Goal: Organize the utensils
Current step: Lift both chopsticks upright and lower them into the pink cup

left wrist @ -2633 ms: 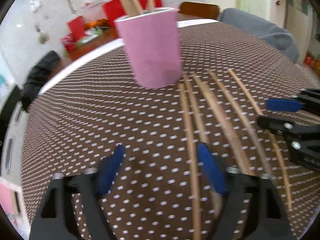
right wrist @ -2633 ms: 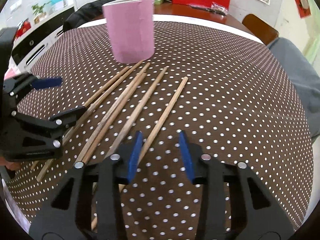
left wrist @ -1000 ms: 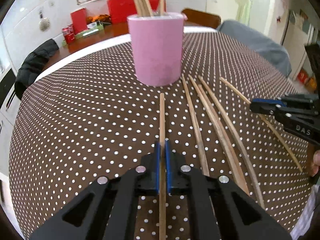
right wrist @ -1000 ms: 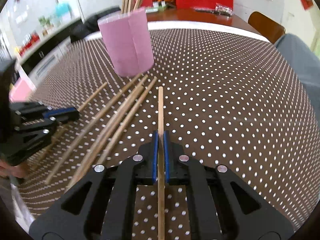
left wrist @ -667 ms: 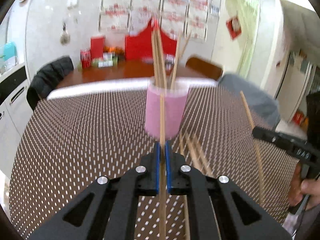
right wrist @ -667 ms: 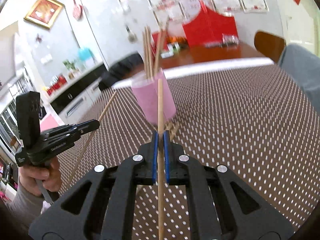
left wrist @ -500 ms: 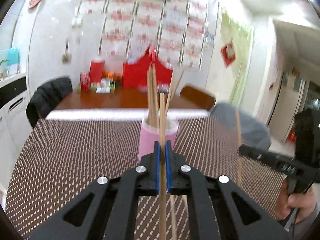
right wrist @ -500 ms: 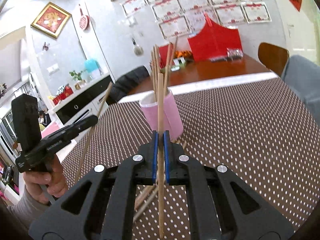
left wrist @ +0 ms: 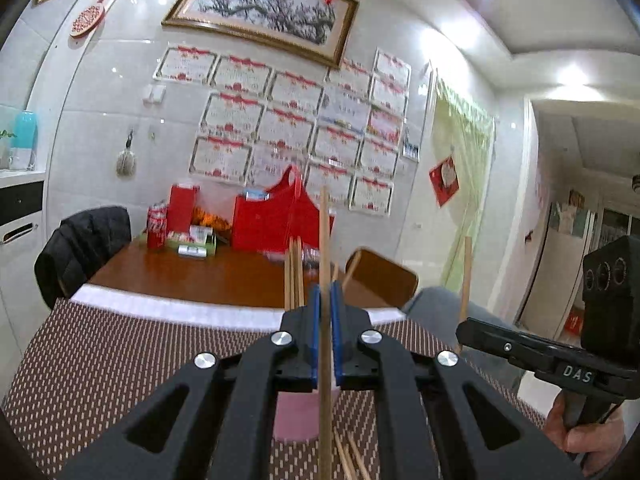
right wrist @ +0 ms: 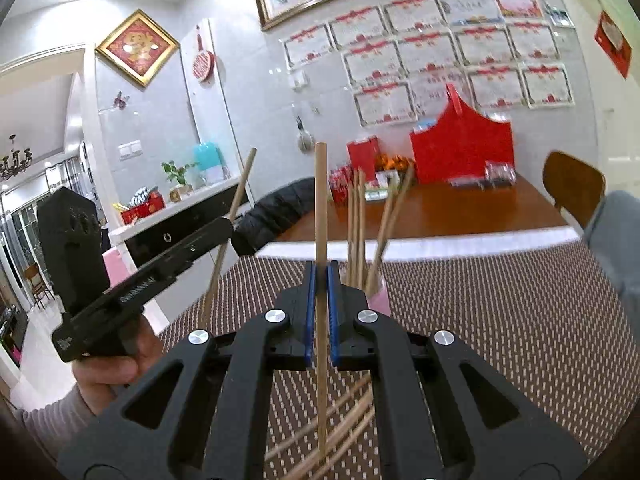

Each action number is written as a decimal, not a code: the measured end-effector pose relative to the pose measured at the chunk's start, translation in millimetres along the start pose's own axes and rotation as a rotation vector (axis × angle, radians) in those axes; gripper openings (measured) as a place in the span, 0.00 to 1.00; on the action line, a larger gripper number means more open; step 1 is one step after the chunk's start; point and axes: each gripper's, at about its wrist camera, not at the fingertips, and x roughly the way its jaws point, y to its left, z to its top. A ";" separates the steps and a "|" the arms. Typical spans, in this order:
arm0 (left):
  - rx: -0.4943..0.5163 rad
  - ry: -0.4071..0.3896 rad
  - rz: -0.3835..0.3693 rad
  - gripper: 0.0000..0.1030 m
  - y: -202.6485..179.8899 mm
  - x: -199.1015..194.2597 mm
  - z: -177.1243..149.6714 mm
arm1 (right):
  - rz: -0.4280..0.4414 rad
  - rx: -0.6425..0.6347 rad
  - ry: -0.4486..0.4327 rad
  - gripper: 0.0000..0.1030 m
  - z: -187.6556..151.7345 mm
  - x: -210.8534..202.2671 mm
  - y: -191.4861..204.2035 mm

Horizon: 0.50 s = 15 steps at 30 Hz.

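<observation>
Chopsticks stand upright, one (left wrist: pixel 324 240) pinched in the left gripper (left wrist: pixel 325 340) fingers, one (right wrist: pixel 320 208) in the right gripper (right wrist: pixel 319 312), probably for dropping into the pink cup (right wrist: pixel 380 298) at 12 o'clock on the bench (right wrist: pixel 520 320).

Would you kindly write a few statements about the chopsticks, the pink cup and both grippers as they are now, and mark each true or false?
1. The left gripper is shut on a chopstick. True.
2. The right gripper is open, holding nothing. False: it is shut on its own chopstick.
3. The pink cup holds no chopsticks. False: several stand in it.
4. Loose chopsticks lie on the dotted tablecloth. True.
5. Both held chopsticks lie flat on the table. False: both point upward.
</observation>
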 end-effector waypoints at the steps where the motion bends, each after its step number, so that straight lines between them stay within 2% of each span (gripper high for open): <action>1: -0.005 -0.022 -0.003 0.05 1.3 5.4 7.1 | 0.005 -0.010 -0.014 0.06 9.4 3.0 1.6; 9: -0.064 -0.147 -0.033 0.05 6.4 53.6 36.5 | 0.037 -0.041 -0.106 0.06 63.7 31.8 6.8; 15: -0.089 -0.184 -0.057 0.05 7.6 95.6 37.3 | 0.051 -0.022 -0.143 0.06 86.7 59.5 -8.1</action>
